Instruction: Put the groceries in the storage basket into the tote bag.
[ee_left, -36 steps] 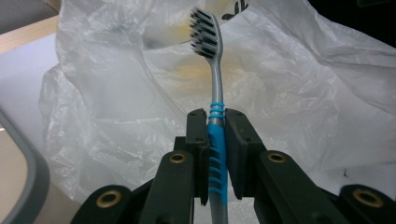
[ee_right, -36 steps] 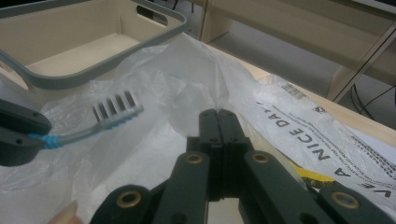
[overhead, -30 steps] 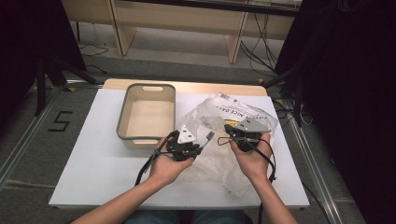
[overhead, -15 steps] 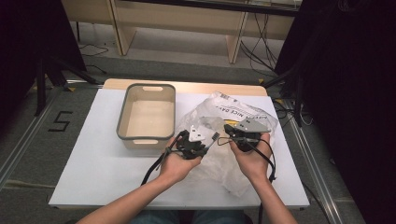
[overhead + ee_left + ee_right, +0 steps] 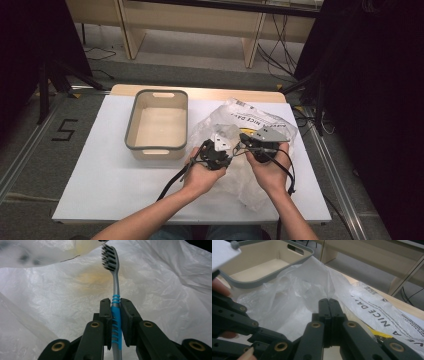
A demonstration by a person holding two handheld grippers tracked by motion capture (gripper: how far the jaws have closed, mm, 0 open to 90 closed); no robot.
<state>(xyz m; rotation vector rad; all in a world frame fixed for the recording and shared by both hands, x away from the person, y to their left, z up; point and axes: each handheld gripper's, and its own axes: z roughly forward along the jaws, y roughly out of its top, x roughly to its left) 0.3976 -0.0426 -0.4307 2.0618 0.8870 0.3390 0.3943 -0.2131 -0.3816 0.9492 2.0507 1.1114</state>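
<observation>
Inside plastic bag (image 5: 50, 302): left gripper (image 5: 115, 307) clamps toothbrush (image 5: 113, 285) upright; right gripper (image 5: 328, 302) pinches bag film.

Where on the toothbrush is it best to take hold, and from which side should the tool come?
Grip the toothbrush on its blue ribbed handle section, coming from the handle end with the jaws on its two flat sides. The ribs probably resist slipping, and the bristle head stays free, pointing into the plastic bag. The left tool already holds it this way.
</observation>
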